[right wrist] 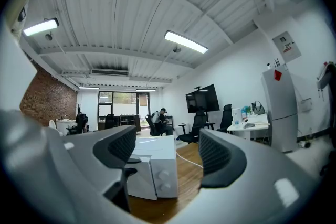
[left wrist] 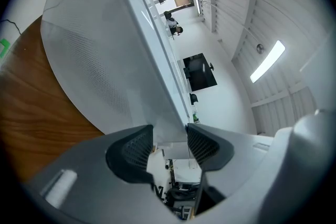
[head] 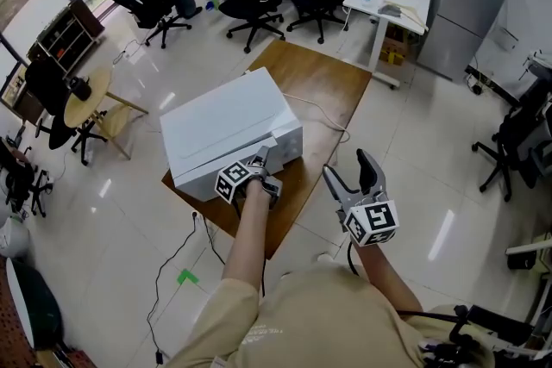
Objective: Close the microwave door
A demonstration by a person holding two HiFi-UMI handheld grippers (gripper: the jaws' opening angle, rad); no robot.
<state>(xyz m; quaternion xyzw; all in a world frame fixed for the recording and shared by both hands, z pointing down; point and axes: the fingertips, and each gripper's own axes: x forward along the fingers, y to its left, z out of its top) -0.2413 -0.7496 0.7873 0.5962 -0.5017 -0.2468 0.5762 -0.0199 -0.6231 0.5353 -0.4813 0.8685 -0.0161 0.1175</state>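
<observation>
Though the microwave [head: 228, 121] sits square on the wooden worktop [head: 323, 77], its door [head: 207, 177] is not quite home. Seen from the right tool's view, the door panel stands a little proud of the knob panel beside it.

The left tool [head: 259, 161] is at the microwave's front, near the seam between door and knobs. Its own view shows the jaws pressed onto the thin free edge of the door, with the white panel running up between the pads. That pinch looks chosen for control: holding the edge lets the person swing the door on its hinge rather than slap it, and so far from the hinge it should need little force. By my reading the swing is nearly done, with only a last push to latch left to go.

The right tool [head: 349, 166] hangs off the microwave's right, past the worktop's edge and over the floor, jaws spread with nothing between them — kept clear, likely, so it does not block the door. A white cable [head: 319, 109] trails across the worktop behind the microwave's right side.
</observation>
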